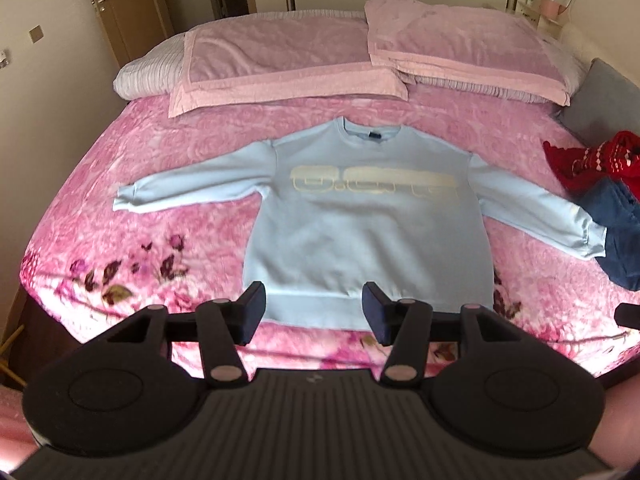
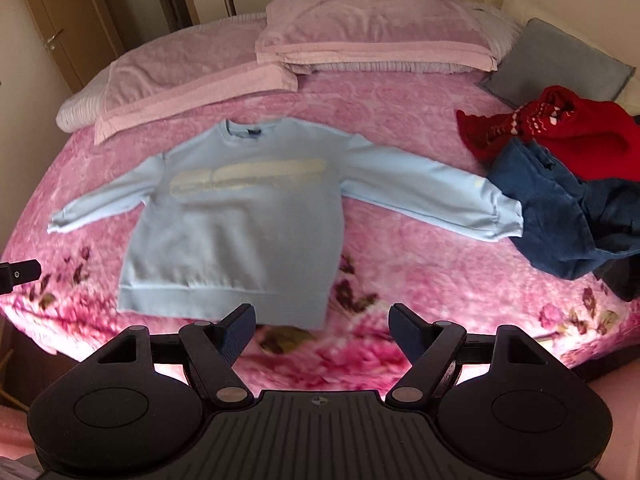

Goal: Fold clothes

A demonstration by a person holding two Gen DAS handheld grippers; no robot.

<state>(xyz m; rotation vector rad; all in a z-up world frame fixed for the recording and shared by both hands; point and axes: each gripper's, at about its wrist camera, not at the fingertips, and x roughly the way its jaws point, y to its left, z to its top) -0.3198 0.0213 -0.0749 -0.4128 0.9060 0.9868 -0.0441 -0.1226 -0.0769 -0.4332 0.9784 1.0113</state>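
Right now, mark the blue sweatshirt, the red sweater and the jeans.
blue sweatshirt (image 1: pixel 360 240), left wrist view, chest.
red sweater (image 2: pixel 580 140), right wrist view, body.
jeans (image 2: pixel 552 216), right wrist view, crumpled middle.

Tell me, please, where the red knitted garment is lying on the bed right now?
In the right wrist view the red knitted garment lies at the bed's right edge, atop the blue jeans and just below the grey cushion.

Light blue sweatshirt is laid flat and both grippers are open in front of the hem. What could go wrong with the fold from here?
1. The sweatshirt's right cuff lies against the blue jeans, so lifting that sleeve may drag or snag the pile.
2. The plush pink blanket could get pinched along with the thin hem.
3. The left gripper and right gripper sit unevenly along the hem, so the fold may skew.
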